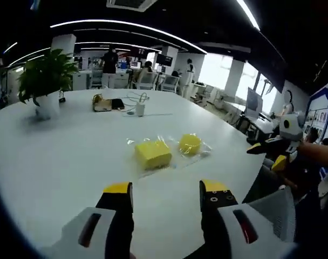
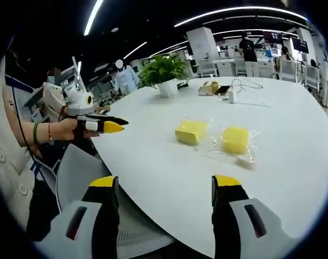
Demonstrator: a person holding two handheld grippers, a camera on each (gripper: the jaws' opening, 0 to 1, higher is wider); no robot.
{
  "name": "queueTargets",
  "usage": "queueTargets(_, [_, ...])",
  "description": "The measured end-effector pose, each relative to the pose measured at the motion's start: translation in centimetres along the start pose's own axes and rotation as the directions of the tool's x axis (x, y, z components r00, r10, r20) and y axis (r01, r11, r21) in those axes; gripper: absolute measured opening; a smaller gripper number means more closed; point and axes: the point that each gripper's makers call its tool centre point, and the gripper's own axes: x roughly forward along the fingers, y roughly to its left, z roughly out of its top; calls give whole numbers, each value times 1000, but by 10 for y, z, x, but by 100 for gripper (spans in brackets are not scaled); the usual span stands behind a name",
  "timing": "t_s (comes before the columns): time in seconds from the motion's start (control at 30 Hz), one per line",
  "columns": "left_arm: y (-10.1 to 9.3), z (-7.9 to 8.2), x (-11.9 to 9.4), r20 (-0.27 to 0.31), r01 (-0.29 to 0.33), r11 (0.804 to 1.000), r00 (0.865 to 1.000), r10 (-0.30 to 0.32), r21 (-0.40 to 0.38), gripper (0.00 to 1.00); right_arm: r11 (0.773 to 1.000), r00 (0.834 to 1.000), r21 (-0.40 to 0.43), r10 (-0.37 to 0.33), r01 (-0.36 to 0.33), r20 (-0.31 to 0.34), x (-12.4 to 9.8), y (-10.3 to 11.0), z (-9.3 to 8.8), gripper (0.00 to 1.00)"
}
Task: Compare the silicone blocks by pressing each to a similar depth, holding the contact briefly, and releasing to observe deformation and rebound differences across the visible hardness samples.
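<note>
Silicone blocks, two yellow samples in clear plastic wrap: a square block [image 1: 152, 153] and a round block [image 1: 190, 144], side by side on the white round table [image 1: 56, 162]. Left gripper [image 1: 166, 193] and right gripper [image 2: 166, 186] hang short of the blocks, jaws apart, holding nothing. Neither touches a sample, so apparently every press, hold and release remains.

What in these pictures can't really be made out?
- Which yellow block or round yellow block is harder: looks alone don't tell, in both views.
- Small items by the white cable: too small, left gripper view.
- People at the far desks: too distant, blurred.
- Plant pot: its base is blurred.
</note>
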Motion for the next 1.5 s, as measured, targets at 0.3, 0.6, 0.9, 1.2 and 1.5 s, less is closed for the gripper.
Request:
queueTargets(0.3, [-18, -17, -21, -17, -20, 999, 1000, 20, 25, 52, 999, 998, 27, -32, 30, 48, -5, -1, -5, 64])
queueTargets(0.6, [-26, -17, -21, -15, -22, 1000, 1000, 22, 17, 52, 997, 997, 49, -55, 52, 55, -8, -12, -7, 63])
queueTargets(0.9, [-31, -15, -17, -30, -18, 1000, 999, 18, 23, 52, 997, 997, 54, -51, 48, 55, -12, -24, -8, 62])
queueTargets(1.2, [-40, -7, -9, -36, 7, 1000, 999, -8, -23, 54, 997, 997, 67, -45, 40, 66, -16, -30, -8, 62])
queueTargets(1.5, [-43, 17, 12, 10, 54, 992, 999, -54, -118, 52, 997, 997, 70, -27, 21, 75, -16, -34, -7, 62])
